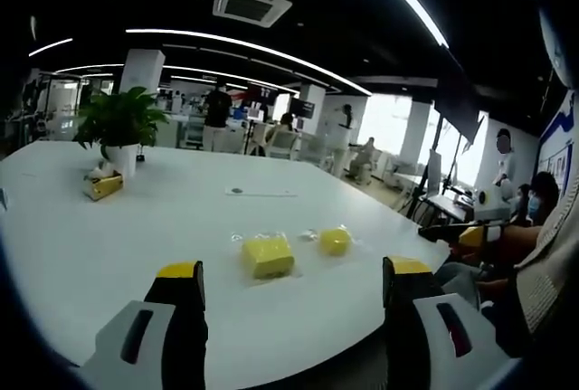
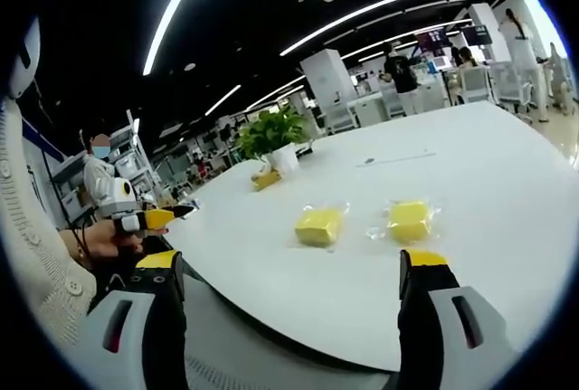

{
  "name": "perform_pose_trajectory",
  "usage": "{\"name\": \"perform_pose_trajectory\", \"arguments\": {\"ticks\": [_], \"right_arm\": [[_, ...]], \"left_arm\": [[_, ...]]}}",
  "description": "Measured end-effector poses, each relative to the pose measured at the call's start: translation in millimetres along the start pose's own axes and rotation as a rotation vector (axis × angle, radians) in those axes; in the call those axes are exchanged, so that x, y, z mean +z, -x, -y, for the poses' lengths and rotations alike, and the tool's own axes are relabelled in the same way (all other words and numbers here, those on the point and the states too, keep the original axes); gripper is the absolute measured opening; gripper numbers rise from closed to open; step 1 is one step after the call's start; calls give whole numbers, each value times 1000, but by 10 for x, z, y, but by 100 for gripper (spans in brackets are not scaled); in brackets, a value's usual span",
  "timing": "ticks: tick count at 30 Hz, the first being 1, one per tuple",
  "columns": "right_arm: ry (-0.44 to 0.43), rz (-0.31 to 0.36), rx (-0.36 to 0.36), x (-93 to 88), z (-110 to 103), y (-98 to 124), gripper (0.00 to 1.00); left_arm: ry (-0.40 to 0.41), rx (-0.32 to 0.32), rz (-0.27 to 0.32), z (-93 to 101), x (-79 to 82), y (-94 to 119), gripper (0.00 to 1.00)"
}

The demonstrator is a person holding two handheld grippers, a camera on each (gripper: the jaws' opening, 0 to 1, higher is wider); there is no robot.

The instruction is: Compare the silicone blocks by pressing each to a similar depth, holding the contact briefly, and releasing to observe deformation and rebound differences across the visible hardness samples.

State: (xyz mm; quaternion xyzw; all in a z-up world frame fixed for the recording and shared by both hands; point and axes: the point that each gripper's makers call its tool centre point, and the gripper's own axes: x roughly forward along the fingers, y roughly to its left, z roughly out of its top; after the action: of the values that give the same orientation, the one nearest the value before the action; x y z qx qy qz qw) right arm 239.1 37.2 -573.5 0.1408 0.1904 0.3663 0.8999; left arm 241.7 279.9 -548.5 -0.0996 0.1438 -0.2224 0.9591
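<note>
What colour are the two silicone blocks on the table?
Both silicone blocks are yellow, in clear wrappers; clearest in the right gripper view.

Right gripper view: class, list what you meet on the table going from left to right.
Potted plant → left yellow block → right yellow block.

Both grippers' lower bodies cut off at the frames' bottom, distant people point(image 1: 217, 105) too small — blurred
</note>
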Motion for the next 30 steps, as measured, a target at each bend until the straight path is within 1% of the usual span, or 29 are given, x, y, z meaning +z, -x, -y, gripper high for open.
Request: {"name": "perform_pose_trajectory", "arguments": {"ticks": [14, 30], "right_arm": [[5, -7, 2, 2, 5, -1, 93], [-4, -9, 4, -10, 9, -20, 93]], "left_arm": [[0, -17, -4, 33, 5, -35, 80], [-1, -19, -12, 33, -2, -36, 79]]}}
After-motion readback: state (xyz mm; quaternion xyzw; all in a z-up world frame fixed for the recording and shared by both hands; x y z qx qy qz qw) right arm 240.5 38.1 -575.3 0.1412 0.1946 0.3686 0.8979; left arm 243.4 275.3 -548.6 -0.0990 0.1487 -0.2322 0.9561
